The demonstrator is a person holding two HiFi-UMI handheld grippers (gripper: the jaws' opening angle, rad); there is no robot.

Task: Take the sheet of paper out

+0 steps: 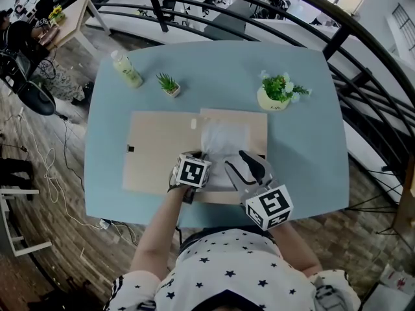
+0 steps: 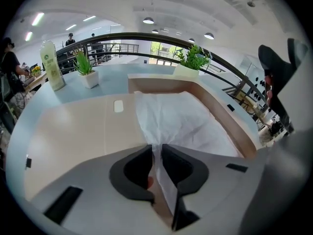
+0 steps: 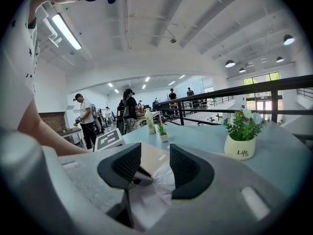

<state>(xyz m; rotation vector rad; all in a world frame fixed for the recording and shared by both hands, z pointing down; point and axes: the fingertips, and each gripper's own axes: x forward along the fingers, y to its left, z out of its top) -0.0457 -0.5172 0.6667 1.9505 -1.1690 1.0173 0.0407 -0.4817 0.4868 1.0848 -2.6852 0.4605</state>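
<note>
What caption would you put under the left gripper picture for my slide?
Left gripper pinches the near edge of the white sheet of paper lying in the open box.

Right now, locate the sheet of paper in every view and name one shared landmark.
Head view: sheet at centre, in the box's right half.
Left gripper view: sheet at centre, pinched in left claw.
Right gripper view: sheet low centre, behind the open right claw.
Shared landmark: cream plant pot.
</note>
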